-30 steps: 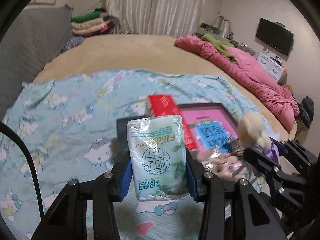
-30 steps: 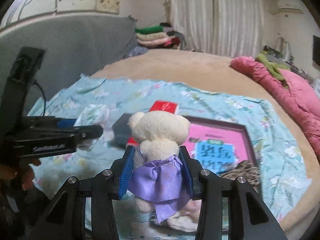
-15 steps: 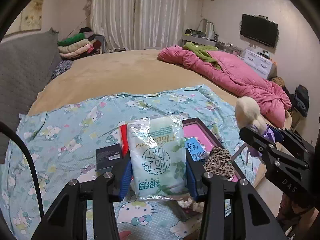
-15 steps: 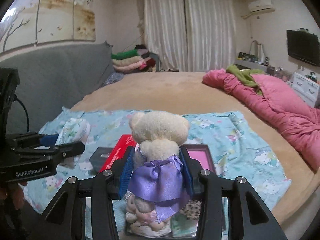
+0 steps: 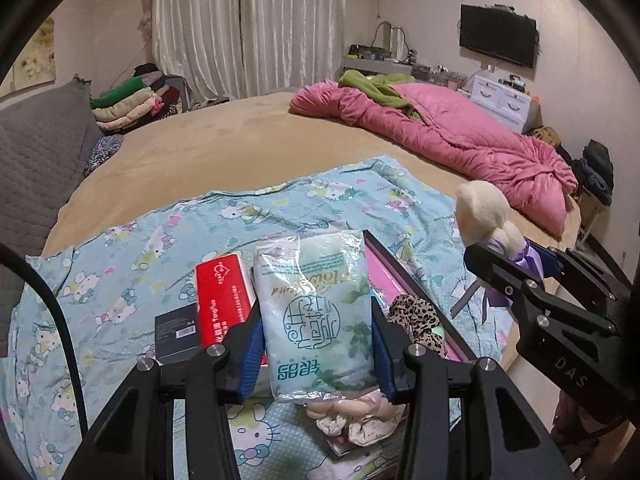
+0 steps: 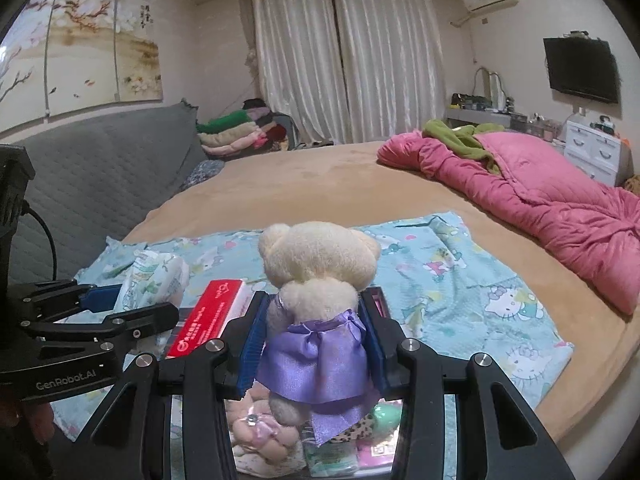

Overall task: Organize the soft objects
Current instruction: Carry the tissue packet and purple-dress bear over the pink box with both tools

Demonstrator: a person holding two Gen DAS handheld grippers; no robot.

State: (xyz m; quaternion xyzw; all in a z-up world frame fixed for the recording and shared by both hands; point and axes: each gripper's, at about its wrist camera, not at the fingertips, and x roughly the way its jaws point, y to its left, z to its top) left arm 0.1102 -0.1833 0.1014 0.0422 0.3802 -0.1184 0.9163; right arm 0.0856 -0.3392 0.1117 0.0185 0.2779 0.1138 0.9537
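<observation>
A tissue pack (image 5: pixel 316 316) is pinched in the left claw (image 5: pixel 316 344) and a bear (image 6: pixel 318 304) in the right claw (image 6: pixel 312 344), both carried above the tray (image 5: pixel 420 300) below; release there is judged next.

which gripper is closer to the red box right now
Left. The left gripper, shut on the tissue pack, sits right beside the red box. The right gripper, holding the teddy bear, is further to its right.

Two grippers are showing: left gripper (image 5: pixel 316 344) and right gripper (image 6: pixel 312 344). Showing beside the one red box (image 5: pixel 224 300): one tissue pack (image 5: pixel 316 316), one teddy bear (image 6: pixel 316 280), one black box (image 5: pixel 176 336), one pink tray (image 5: pixel 404 280).
</observation>
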